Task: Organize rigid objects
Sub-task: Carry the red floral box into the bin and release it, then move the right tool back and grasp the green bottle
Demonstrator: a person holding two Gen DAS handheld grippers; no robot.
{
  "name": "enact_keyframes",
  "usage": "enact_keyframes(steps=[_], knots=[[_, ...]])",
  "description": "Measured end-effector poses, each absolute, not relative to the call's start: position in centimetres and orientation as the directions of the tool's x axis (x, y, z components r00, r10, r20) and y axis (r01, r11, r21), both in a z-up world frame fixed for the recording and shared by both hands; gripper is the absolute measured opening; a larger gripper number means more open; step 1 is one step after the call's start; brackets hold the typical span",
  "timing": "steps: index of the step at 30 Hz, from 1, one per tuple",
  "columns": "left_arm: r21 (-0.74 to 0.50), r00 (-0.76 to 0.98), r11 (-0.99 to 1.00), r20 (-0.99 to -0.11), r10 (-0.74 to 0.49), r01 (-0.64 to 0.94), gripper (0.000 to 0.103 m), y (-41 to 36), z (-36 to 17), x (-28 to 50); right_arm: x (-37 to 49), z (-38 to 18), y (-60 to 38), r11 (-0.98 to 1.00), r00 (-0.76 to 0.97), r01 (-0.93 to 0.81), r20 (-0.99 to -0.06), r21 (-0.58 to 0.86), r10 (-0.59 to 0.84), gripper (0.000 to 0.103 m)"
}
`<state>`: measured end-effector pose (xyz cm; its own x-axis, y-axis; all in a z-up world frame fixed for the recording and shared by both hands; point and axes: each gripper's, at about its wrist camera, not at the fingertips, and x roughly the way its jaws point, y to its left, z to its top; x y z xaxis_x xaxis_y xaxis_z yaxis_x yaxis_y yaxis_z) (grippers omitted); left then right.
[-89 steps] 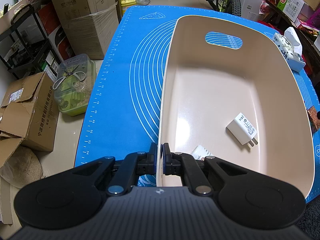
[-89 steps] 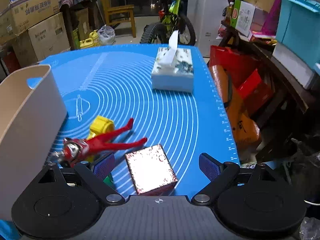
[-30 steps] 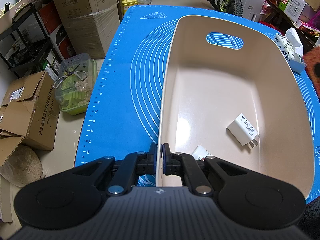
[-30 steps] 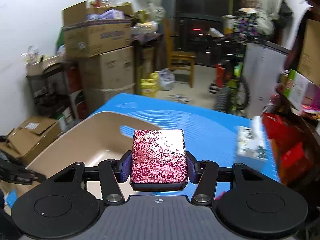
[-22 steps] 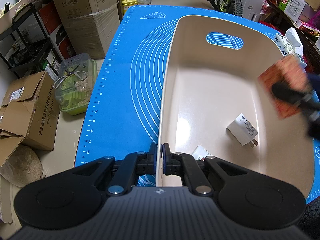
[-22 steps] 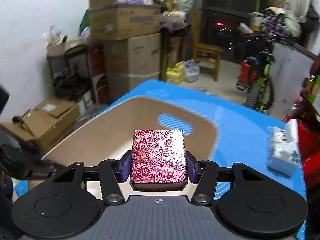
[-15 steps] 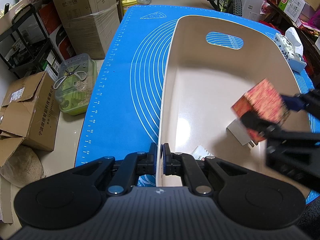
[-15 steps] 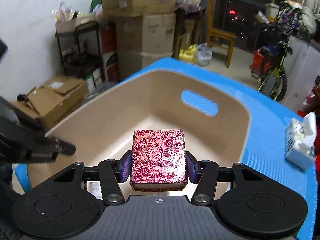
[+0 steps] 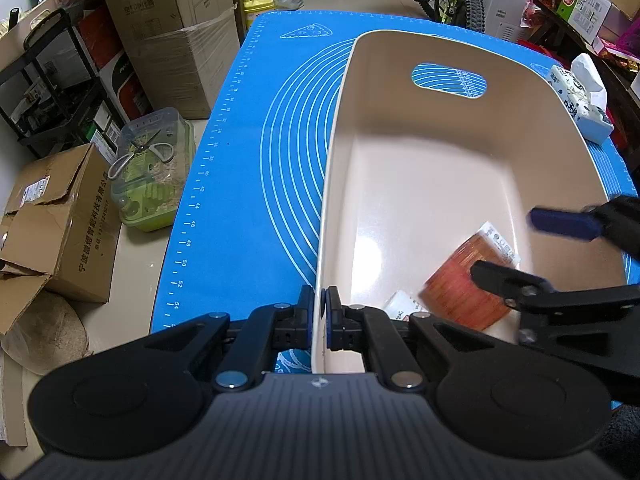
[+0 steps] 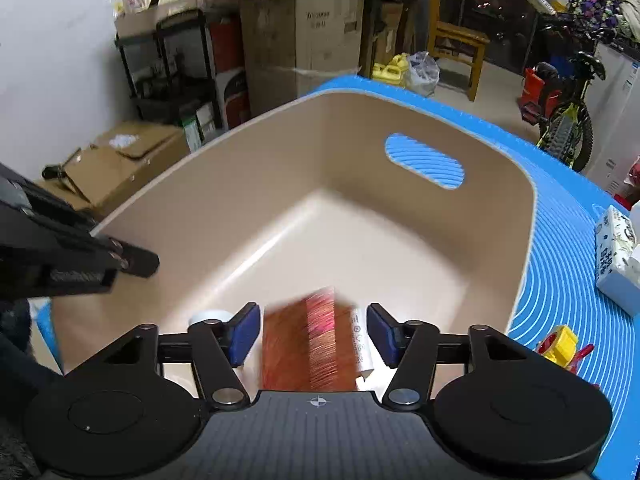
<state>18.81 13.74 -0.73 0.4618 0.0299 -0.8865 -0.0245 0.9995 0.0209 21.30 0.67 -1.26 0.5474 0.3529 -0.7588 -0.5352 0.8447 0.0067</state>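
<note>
A beige tub (image 9: 340, 128) (image 10: 520, 240) stands on the blue mat (image 9: 256, 152). My left gripper (image 9: 319, 316) is shut on the tub's near rim. Over the tub's inside, my right gripper (image 10: 312, 334) (image 9: 520, 240) has its jaws opening, and the pads stand clear of the red floral box (image 10: 308, 340) (image 9: 460, 292). That box is blurred, tilted and dropping between the fingers onto the tub floor. It partly covers a white charger plug (image 9: 500, 240) (image 10: 362, 344). A small white item (image 9: 400, 304) lies at the tub's near end.
A tissue box (image 10: 616, 252) (image 9: 580, 100) sits on the mat right of the tub. A red figure and yellow toy (image 10: 564, 344) lie nearer. Cardboard boxes (image 9: 48, 224), a clear container with scissors (image 9: 152, 172) and a rack line the floor on the left.
My right gripper carried the red box from the mat over the tub, lowered it inside and let it go; the box now falls. The left gripper kept still on the rim.
</note>
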Motion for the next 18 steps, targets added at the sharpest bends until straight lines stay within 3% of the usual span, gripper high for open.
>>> enact_keyframes(steps=[2,18], knots=[[0.022,0.462,0.999,-0.886,0.03,-0.024,0.007,13.7,-0.7,18.8,21.0,-0.3,-0.2,0.851,0.573,-0.525,-0.735,0.012,0.364,0.084],[0.025,0.462,0.999,-0.886,0.033,-0.025,0.008,13.7,-0.6,18.7,19.3,5.2,-11.4,0.936,0.728,-0.347,-0.613,0.059,0.308,0.096]])
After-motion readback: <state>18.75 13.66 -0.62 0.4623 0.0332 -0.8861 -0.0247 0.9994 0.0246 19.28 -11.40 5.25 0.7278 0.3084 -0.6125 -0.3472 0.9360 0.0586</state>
